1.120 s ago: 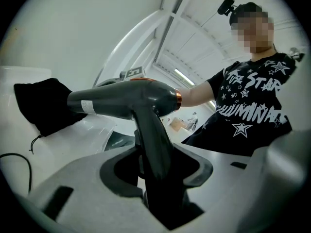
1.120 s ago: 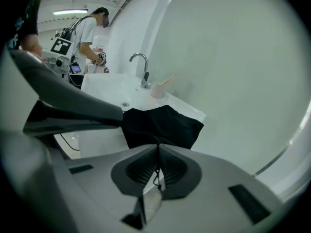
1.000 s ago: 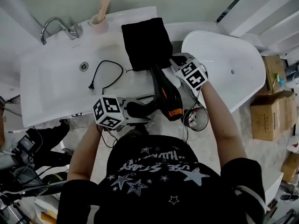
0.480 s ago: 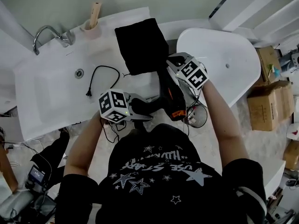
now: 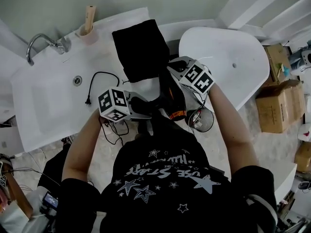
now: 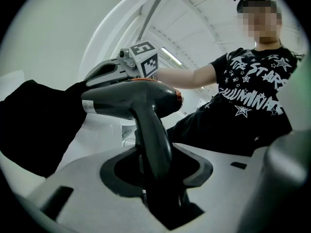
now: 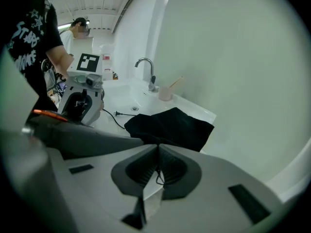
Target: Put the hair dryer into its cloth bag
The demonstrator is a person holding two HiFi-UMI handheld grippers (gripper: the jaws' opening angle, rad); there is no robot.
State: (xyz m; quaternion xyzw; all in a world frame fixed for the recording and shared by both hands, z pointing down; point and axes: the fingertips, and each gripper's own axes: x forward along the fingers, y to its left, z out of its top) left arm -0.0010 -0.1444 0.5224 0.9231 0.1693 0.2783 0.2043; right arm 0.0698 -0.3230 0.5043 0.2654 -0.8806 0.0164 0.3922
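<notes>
Black cloth bag, glossy curved hair dryer clamped in L hand-held gripper, R hand-held gripper closed.

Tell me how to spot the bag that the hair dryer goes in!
Find the big white sink with the tap. Right of the basin, past the pale pink cup, lies the cloth bag. It is the only flat black cloth there; the black cord beside it is just a thin wire.

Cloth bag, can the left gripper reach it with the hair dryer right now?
Probably yes: the left gripper holds the hair dryer with its nozzle close to the cloth bag, nothing between them.
</notes>
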